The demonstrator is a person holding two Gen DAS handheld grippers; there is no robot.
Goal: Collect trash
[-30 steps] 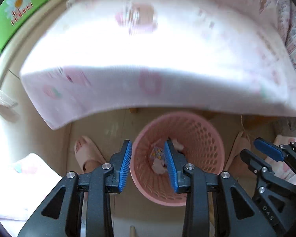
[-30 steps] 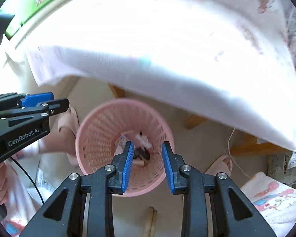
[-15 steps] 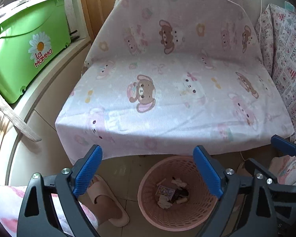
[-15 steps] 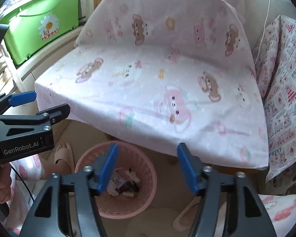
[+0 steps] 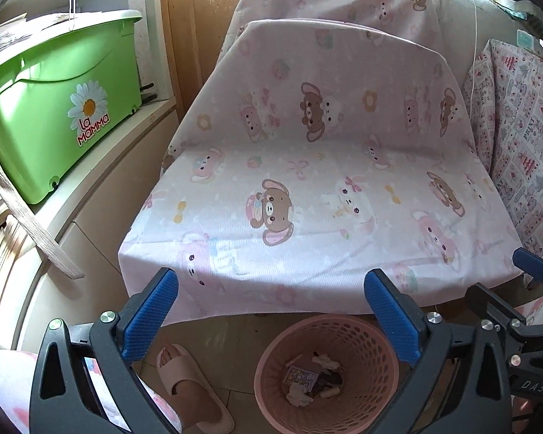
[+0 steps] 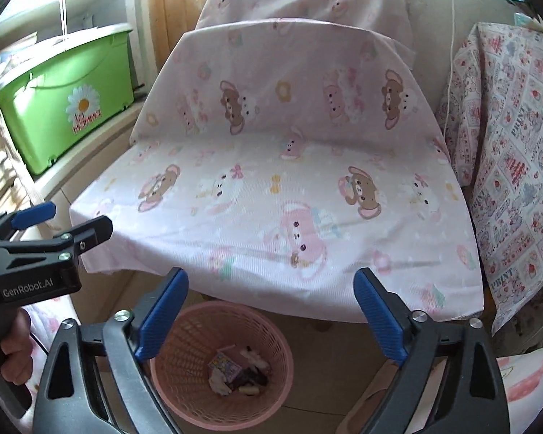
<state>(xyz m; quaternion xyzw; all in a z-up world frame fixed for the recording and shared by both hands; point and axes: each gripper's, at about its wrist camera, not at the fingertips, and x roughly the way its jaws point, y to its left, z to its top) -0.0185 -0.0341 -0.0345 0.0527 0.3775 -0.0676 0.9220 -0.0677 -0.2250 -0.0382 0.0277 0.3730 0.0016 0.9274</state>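
From my left tool (image 5: 271, 311) I look down on a seat draped in a pink sheet (image 5: 307, 188) printed with cartoon bears and rabbits; the cloth runs up over the backrest and hangs off the front edge. Below that edge, on a pale tiled floor (image 5: 221, 340), stands a pink perforated basket (image 5: 362, 329), and the trash (image 5: 313, 379) lies in its bottom: crumpled white tissue, a small colourful wrapper and something dark. My left tool's blue pads are spreading apart with nothing between them but air, the basket showing well below. My right tool (image 6: 271, 309) is likewise opening and empty, and through it I see the same basket (image 6: 184, 329) with its litter (image 6: 235, 369) under the sheet (image 6: 271, 181). To the left, a green plastic tub (image 5: 54, 108) with a daisy and "La Mamma" on its side sits on a pale ledge (image 5: 101, 177) against wood panelling. To the right hangs a second, patchwork-printed cloth (image 5: 517, 137). A foot in a pale slipper (image 5: 188, 379) rests on the floor just left of the basket. In the right wrist view a hand (image 6: 14, 347) grips the handle of the left tool at the frame's edge.
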